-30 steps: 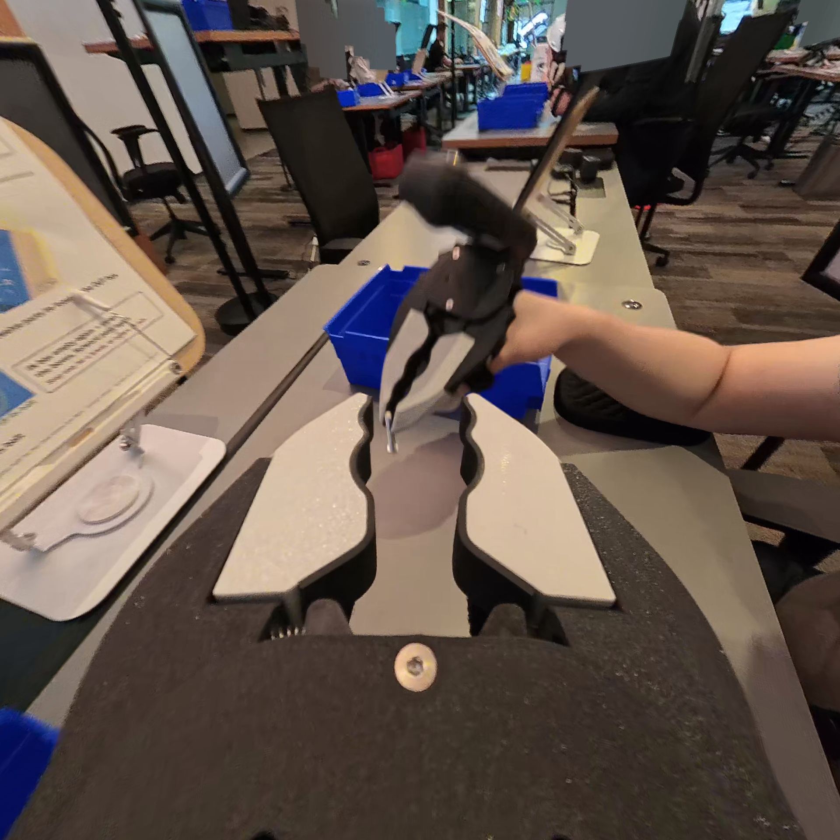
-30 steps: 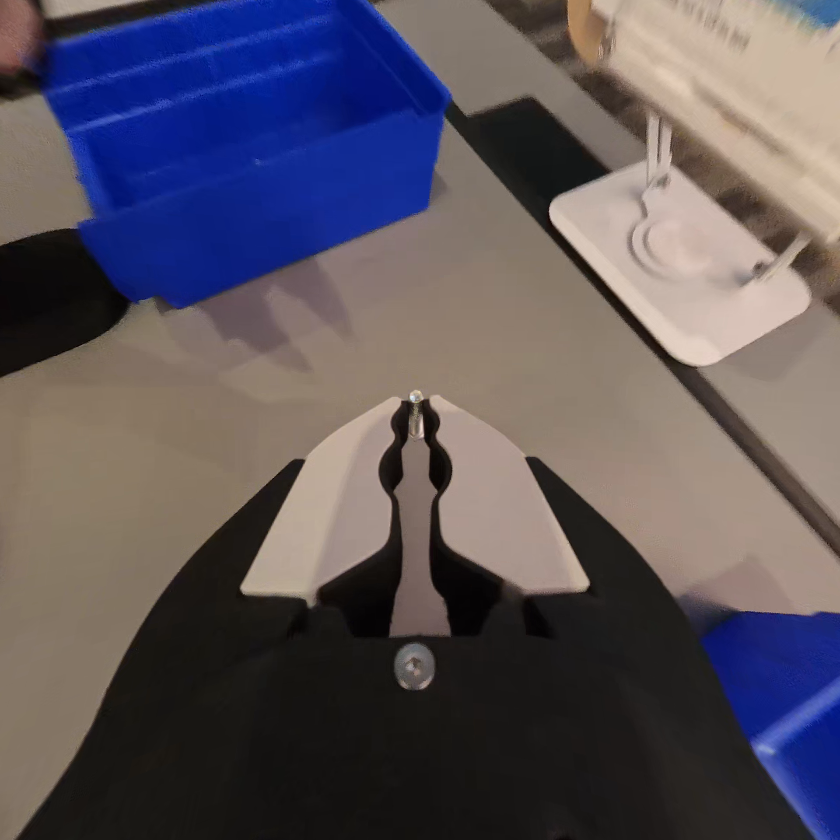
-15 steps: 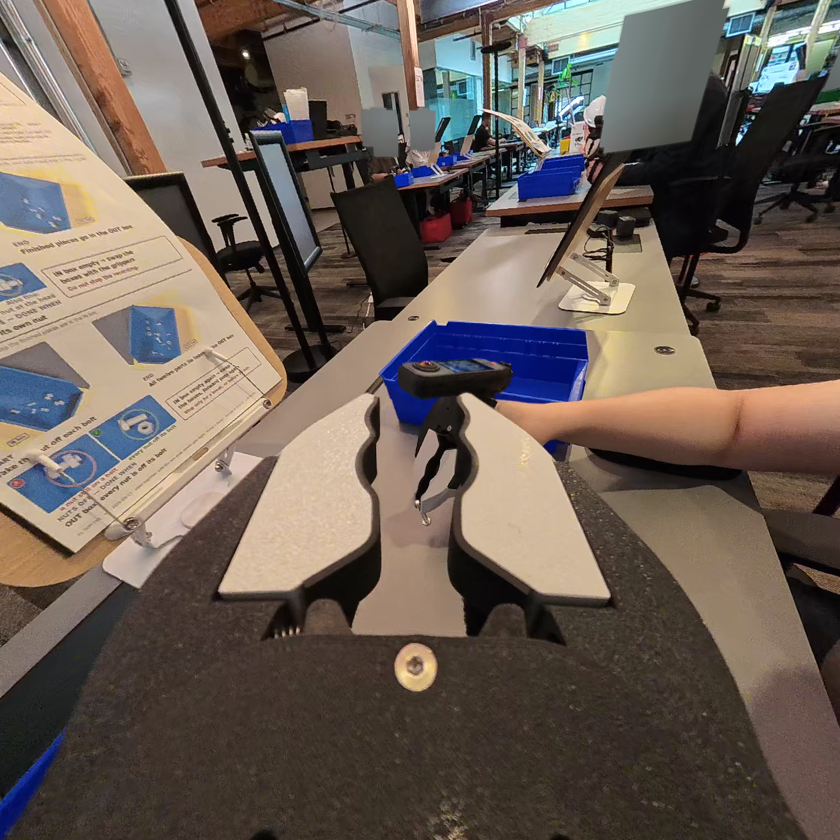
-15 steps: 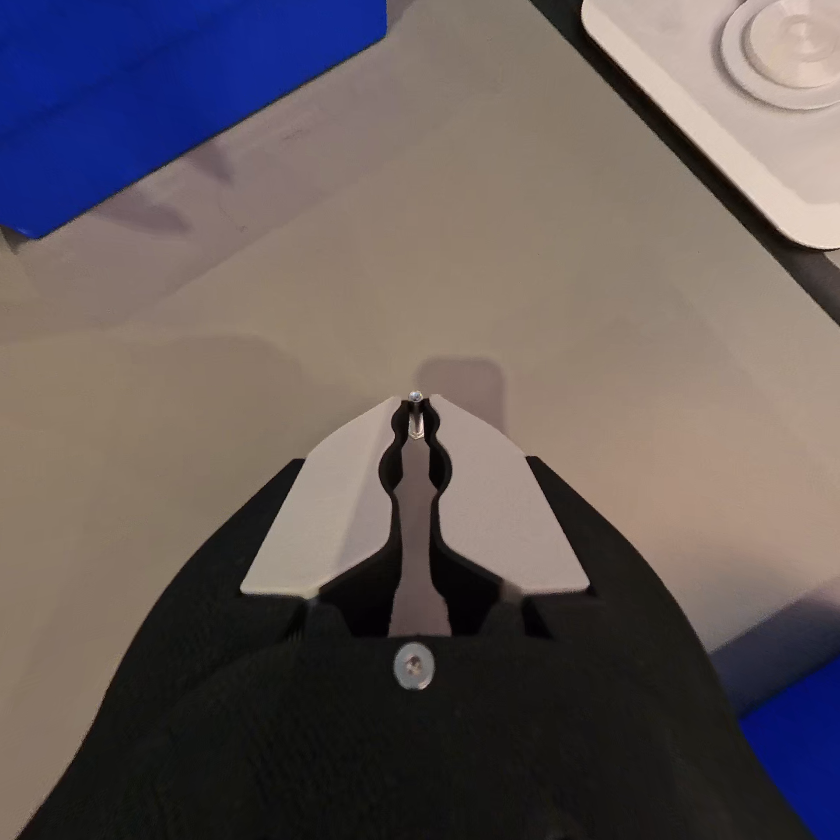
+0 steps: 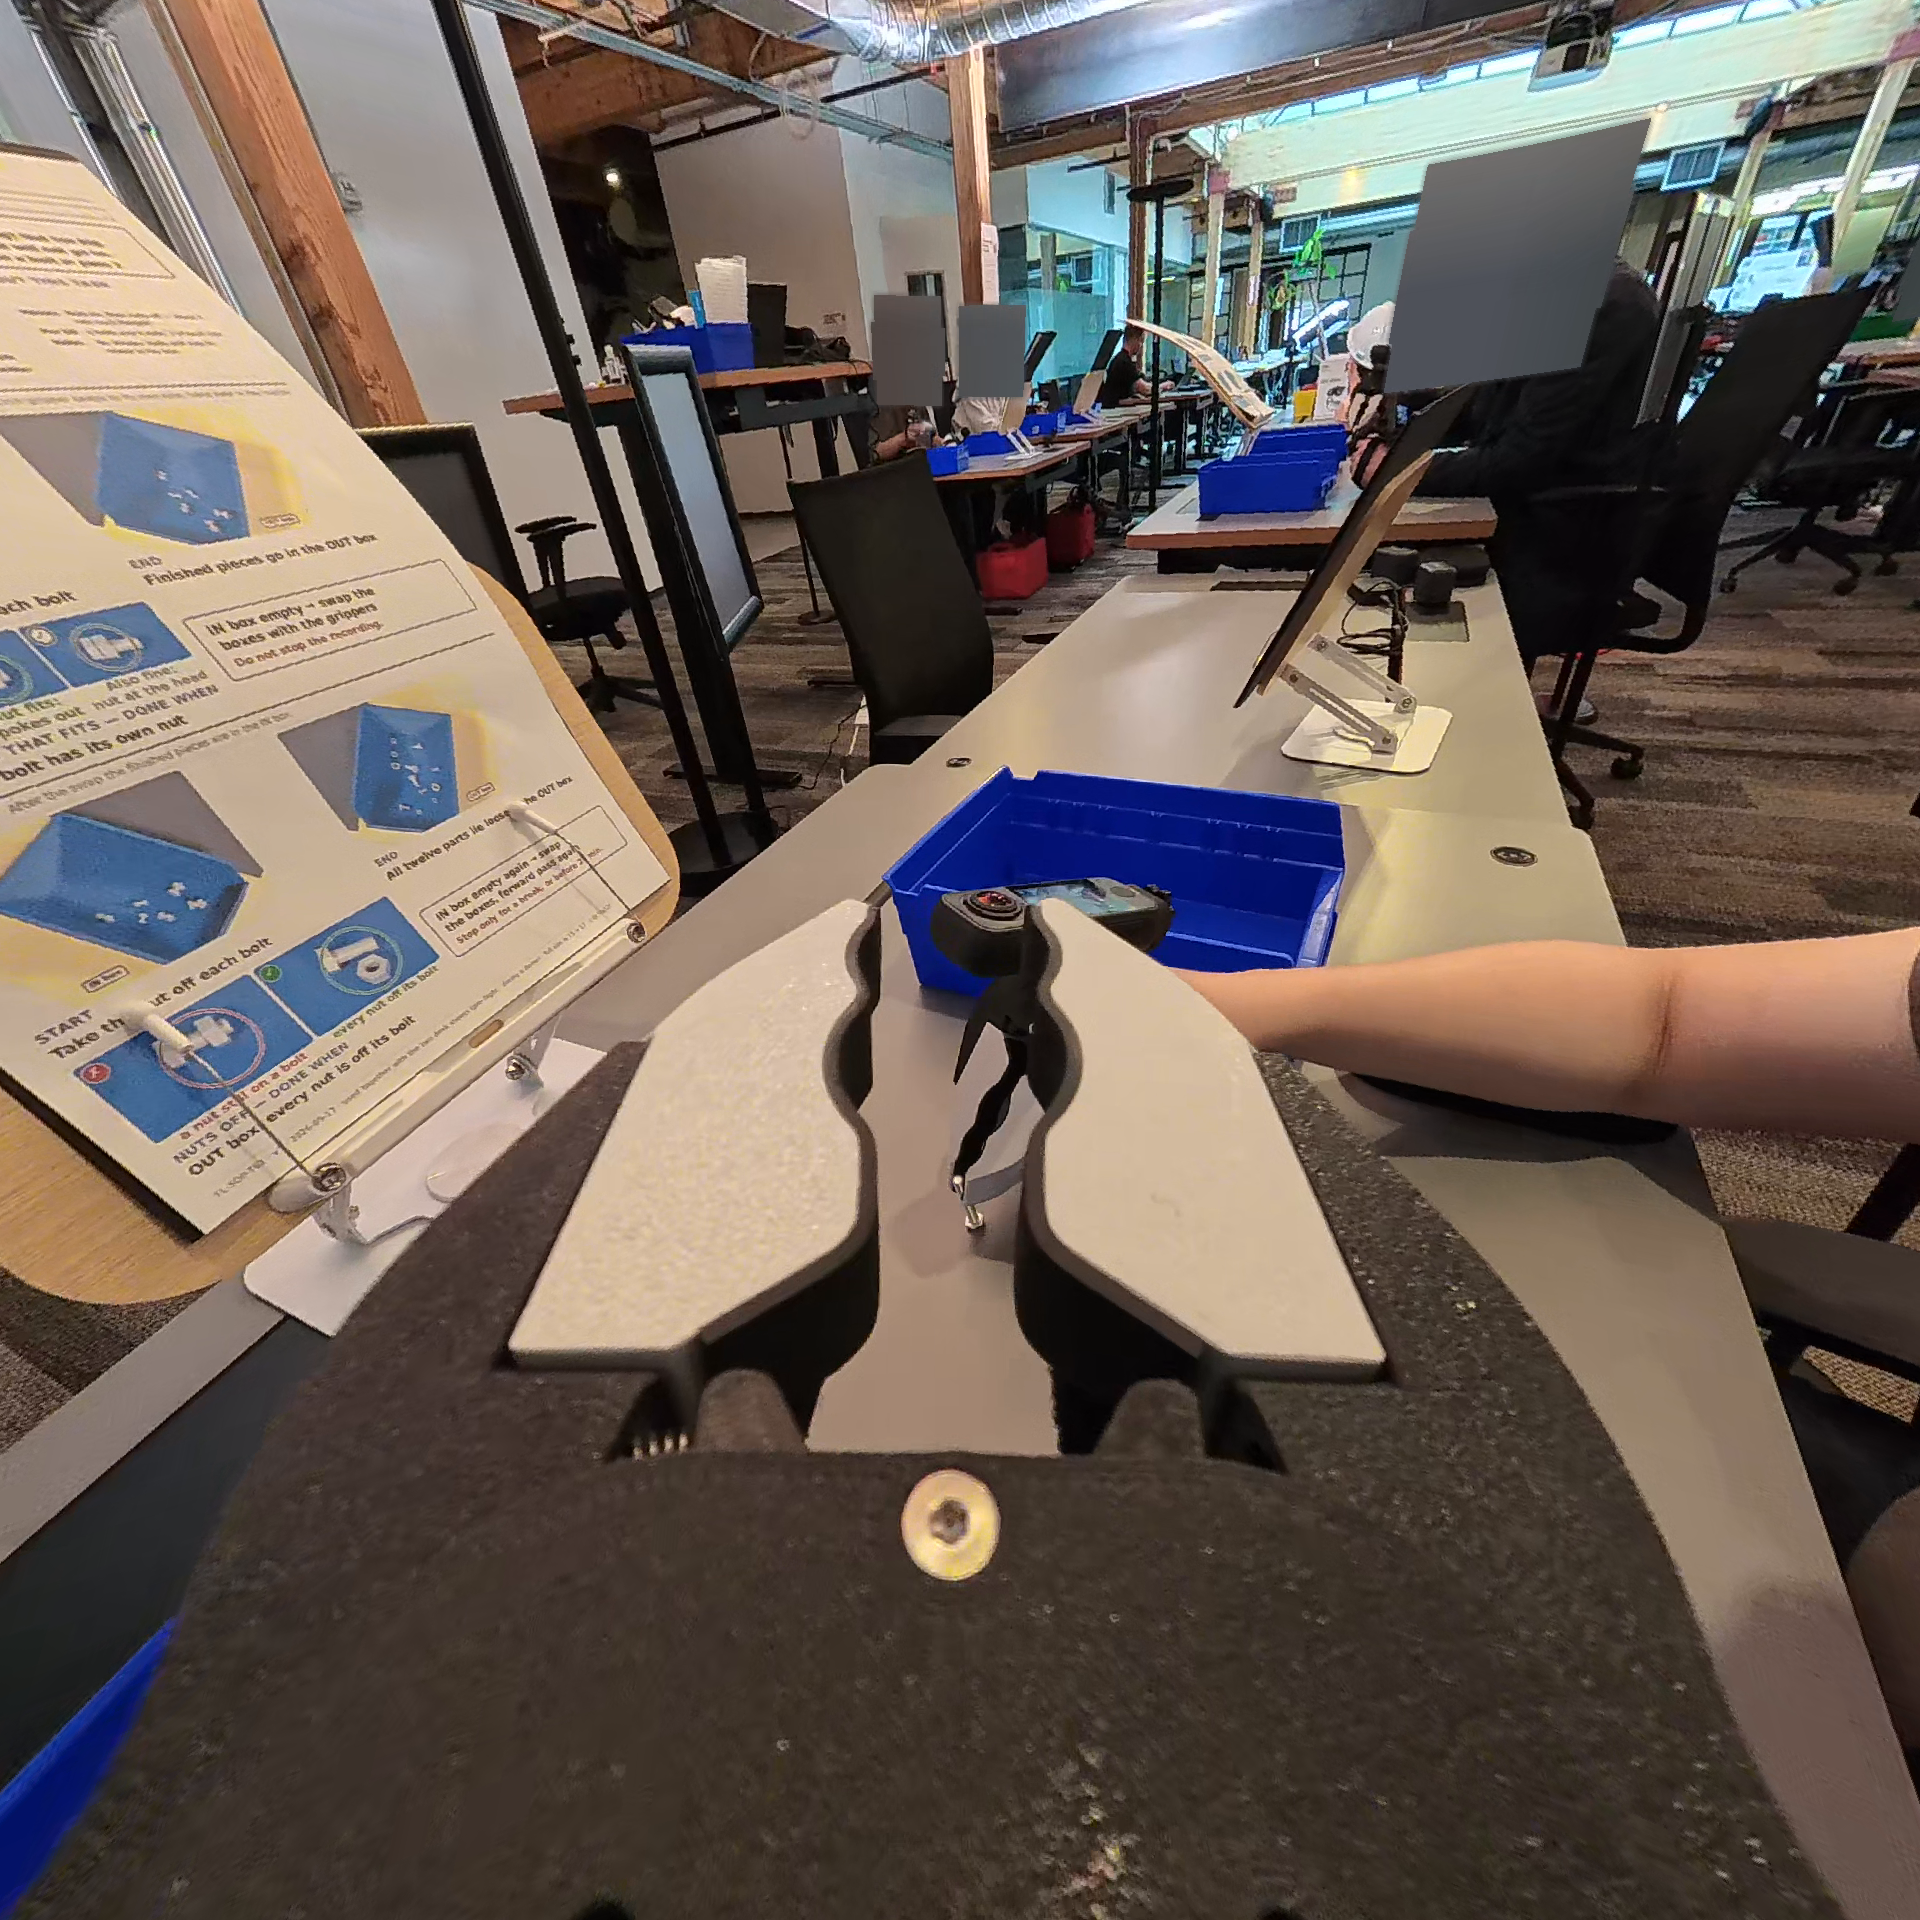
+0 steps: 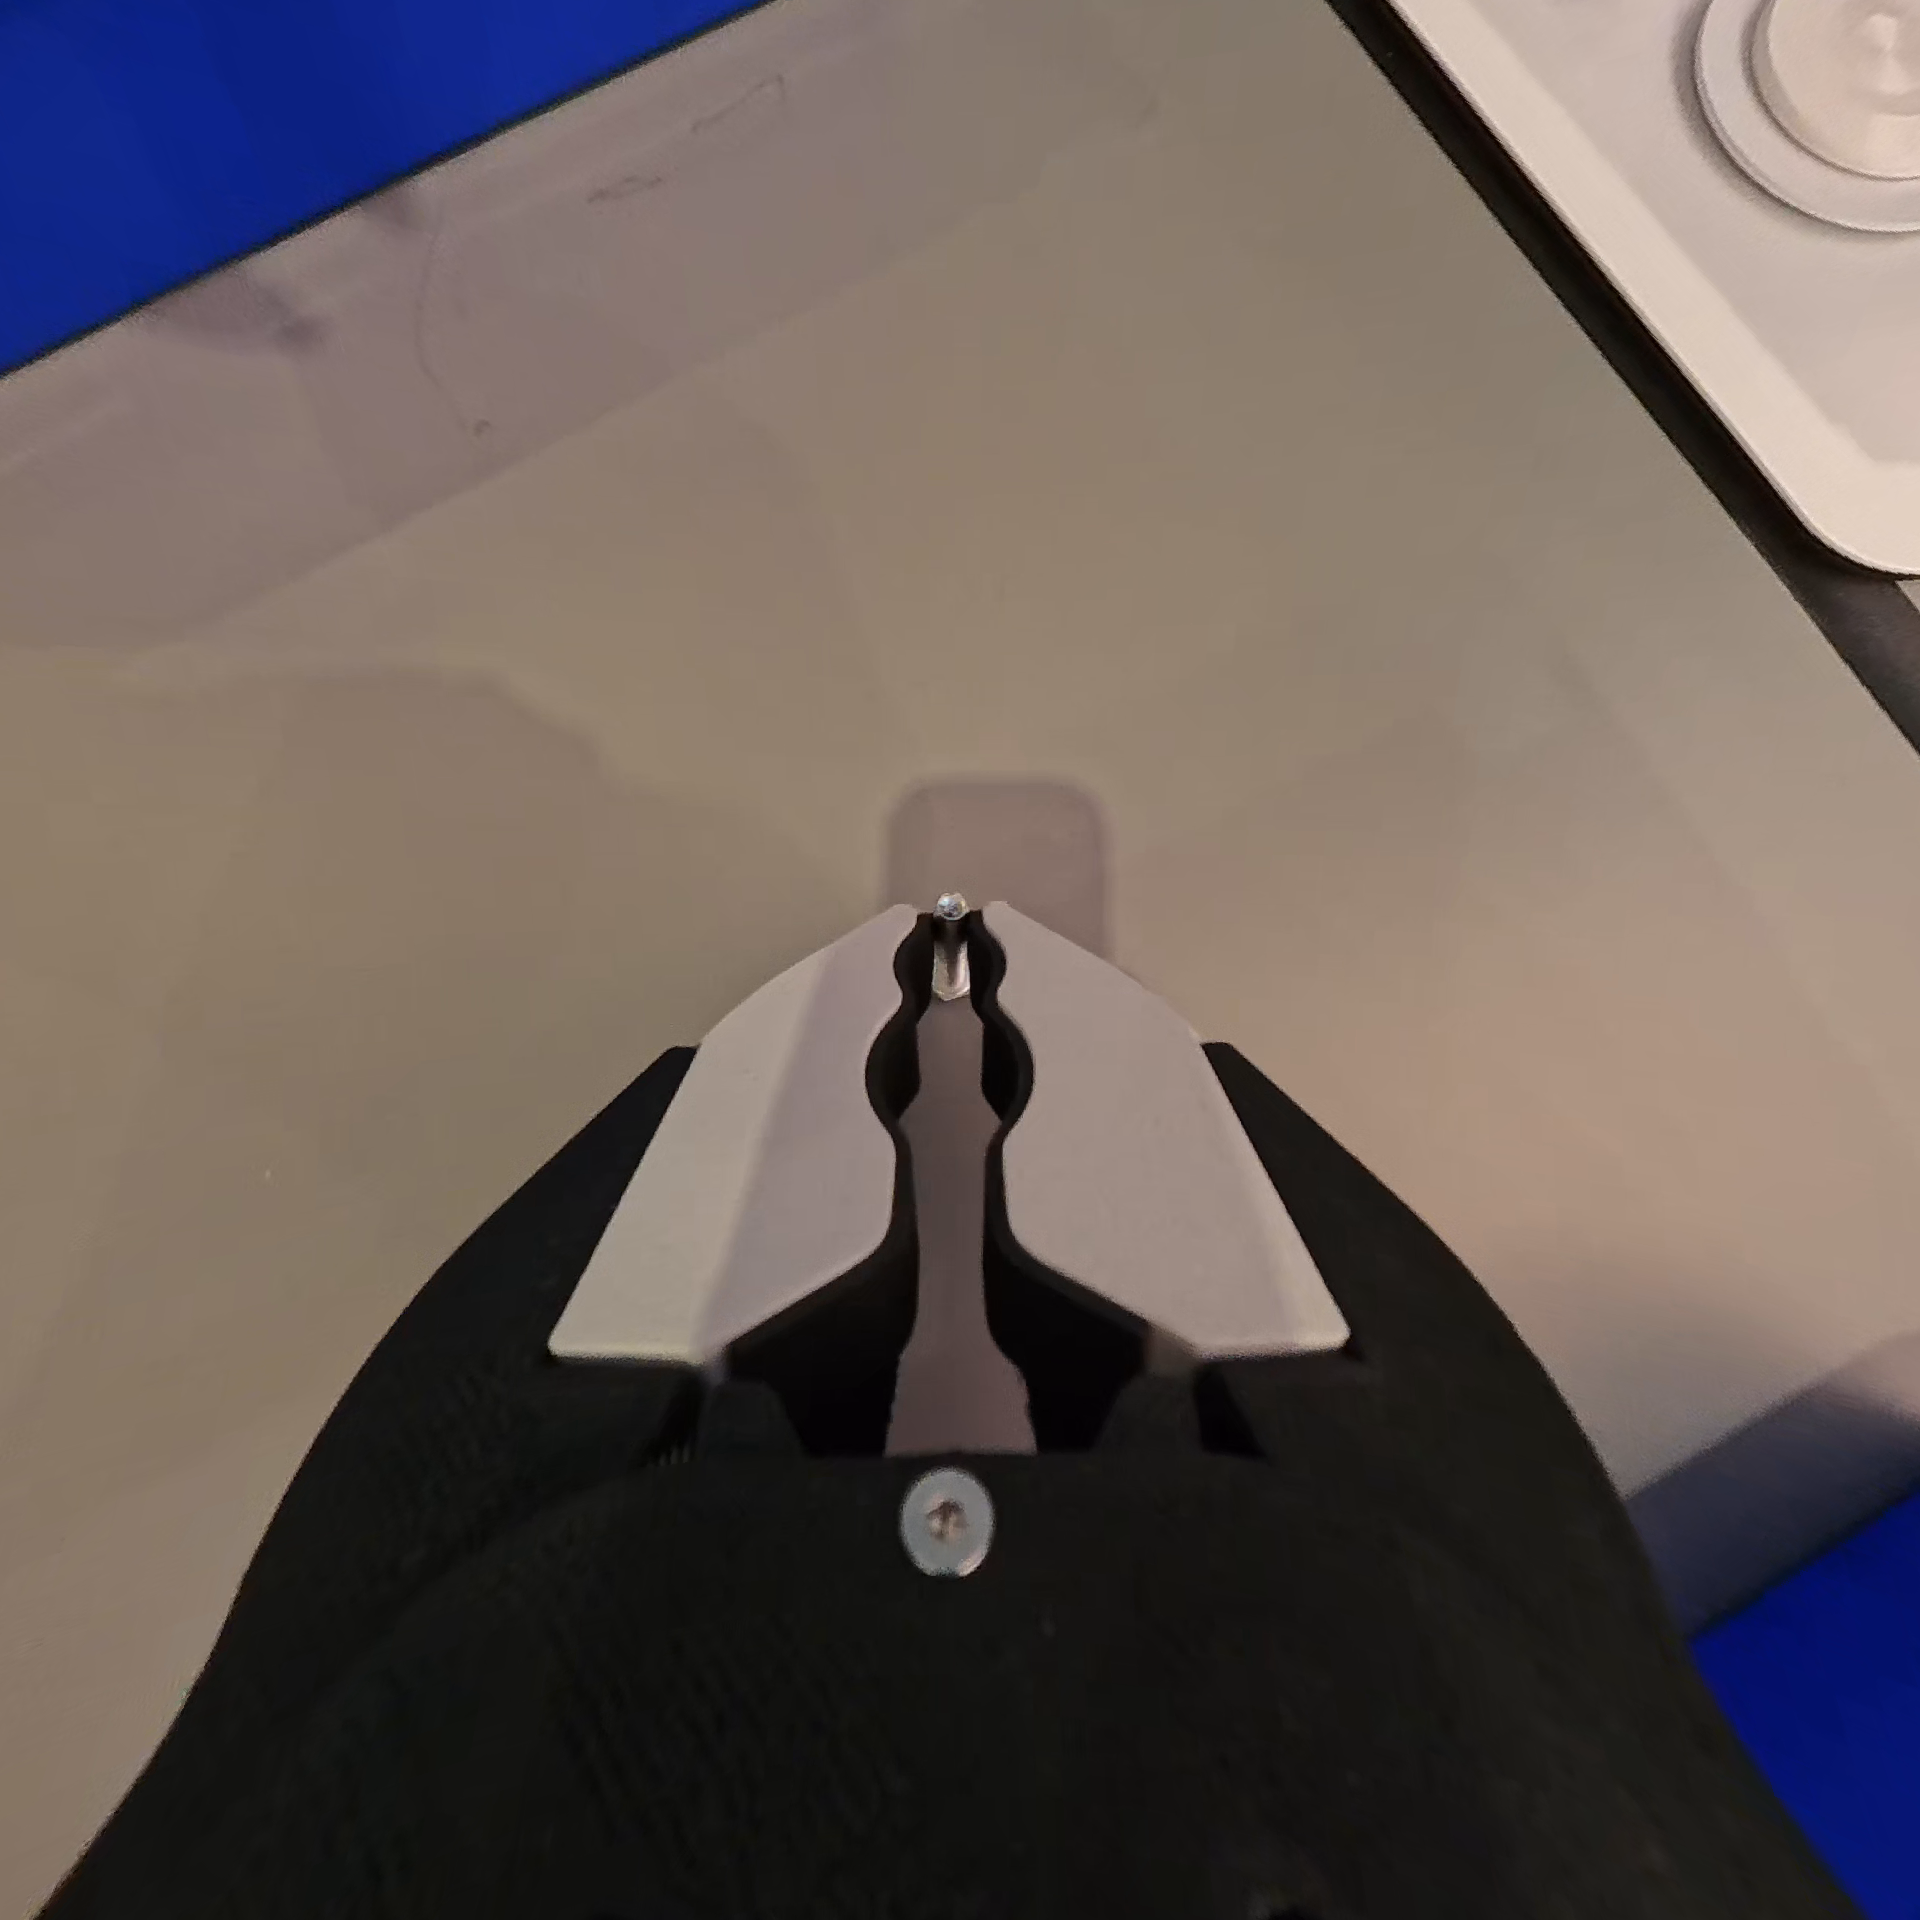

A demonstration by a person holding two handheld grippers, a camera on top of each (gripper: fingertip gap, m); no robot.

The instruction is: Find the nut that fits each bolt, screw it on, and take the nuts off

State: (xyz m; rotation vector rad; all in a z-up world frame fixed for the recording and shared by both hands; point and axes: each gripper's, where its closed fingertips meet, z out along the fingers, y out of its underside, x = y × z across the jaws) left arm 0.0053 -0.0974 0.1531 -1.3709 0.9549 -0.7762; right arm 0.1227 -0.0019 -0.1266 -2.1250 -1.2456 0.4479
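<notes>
Placard [image 5: 260,748] w/ printed pics fills our 9 o'clock side in the left wrist view, propped on a white stand [image 5: 343,1262] at the edge of the grey table [image 5: 1143,665]. Center frame we see our left gripper [image 5: 951,1049] w/ fingers spread wide, nothing between them. Thru that gap, approx 12 o'clock, the right gripper [image 5: 971,1190] points down at the table, pinching a small bolt [image 5: 972,1214] at its tip; we can't tell if the bolt touches the tabletop. Just behind it, a blue bin [image 5: 1132,831] sits toward 1 o'clock. A forearm [image 5: 1507,1029] comes in from 3 o'clock.

In the right wrist view, blue bin wall [image 6: 260,135] shows at 11 o'clock. Right gripper [image 6: 951,920] sits center, fingers nearly closed, clamping the bolt [image 6: 950,951] upright at the tips w/ one end poking just past them. White stand base [image 6: 1714,260] lies at 1 o'clock; another blue corner [image 6: 1818,1704] at 4 o'clock. No nut visible to us.
</notes>
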